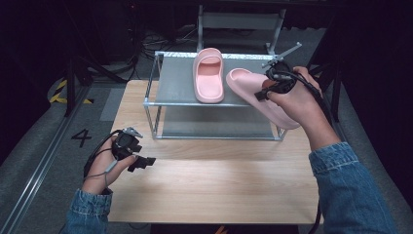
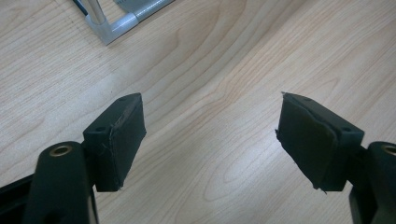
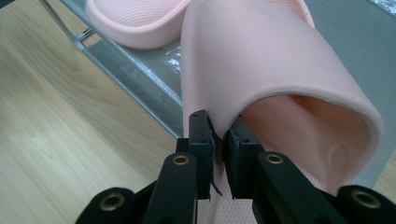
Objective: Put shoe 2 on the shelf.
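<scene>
Left claw [image 1: 142, 162] nearest, low over light wooden table [image 1: 209, 180], jaws wide apart, nothing between. Right claw [image 3: 220, 140] farther off, clamped on strap edge of pink foam slipper [image 1: 253, 90], held tilted at front edge of grey metal-framed shelf [image 1: 175, 85]. Second pink foam slipper [image 1: 209, 75] lies flat on shelf top, just beside.

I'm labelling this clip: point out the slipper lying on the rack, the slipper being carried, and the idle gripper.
slipper on the rack [image 1: 209, 80]: high view, on its footbed.
carried slipper [image 3: 252, 60]: right gripper view, on its strap.
left gripper [image 2: 210, 135]: left gripper view, midway between its open jaws.
</scene>
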Demonstrator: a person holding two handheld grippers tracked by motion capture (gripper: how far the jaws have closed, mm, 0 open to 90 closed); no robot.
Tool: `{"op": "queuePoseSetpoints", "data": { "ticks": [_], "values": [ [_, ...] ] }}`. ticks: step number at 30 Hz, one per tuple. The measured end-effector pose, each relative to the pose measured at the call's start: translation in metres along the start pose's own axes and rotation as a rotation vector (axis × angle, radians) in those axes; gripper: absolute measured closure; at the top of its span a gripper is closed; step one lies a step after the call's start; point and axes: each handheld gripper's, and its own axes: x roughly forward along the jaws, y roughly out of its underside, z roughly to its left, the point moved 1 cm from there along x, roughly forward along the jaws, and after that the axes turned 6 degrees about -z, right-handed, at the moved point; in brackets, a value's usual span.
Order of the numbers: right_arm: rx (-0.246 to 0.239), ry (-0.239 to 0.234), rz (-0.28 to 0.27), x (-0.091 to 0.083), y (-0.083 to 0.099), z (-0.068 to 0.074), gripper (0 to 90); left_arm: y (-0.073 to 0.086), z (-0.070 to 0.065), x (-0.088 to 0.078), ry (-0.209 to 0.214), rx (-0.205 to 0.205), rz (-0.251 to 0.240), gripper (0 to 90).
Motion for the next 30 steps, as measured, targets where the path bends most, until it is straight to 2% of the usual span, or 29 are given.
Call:
{"op": "queuePoseSetpoints", "data": {
  "ticks": [5, 7, 12, 20, 23, 25, 30],
  "values": [
    [0.007, 0.015, -0.008, 0.008, -0.001, -0.003, 81.4, 0.0, 0.0, 0.001, 0.004, -0.003, 0.003, 24.0],
    [0.015, 0.003, -0.031, 0.008, -0.001, -0.002, 79.0, 0.0, -0.001, 0.002, 0.005, 0.0, 0.007, 24.0],
    [0.007, 0.006, -0.056, 0.003, 0.002, -0.001, 71.7, 0.0, -0.001, 0.002, 0.01, 0.0, 0.012, 24.0],
    [0.027, 0.007, -0.127, -0.026, 0.018, -0.006, 64.5, -0.004, -0.001, 0.004, 0.017, 0.002, 0.012, 24.0],
    [0.052, 0.02, -0.145, -0.042, 0.032, -0.01, 63.7, -0.005, -0.001, 0.006, 0.018, 0.003, 0.013, 23.9],
    [0.059, 0.023, -0.148, -0.046, 0.036, -0.012, 63.6, -0.006, -0.001, 0.007, 0.023, 0.001, 0.014, 23.9],
    [0.093, 0.057, -0.143, -0.065, 0.065, -0.023, 63.4, -0.009, -0.002, 0.01, 0.026, 0.015, 0.024, 23.8]
  ]
}}
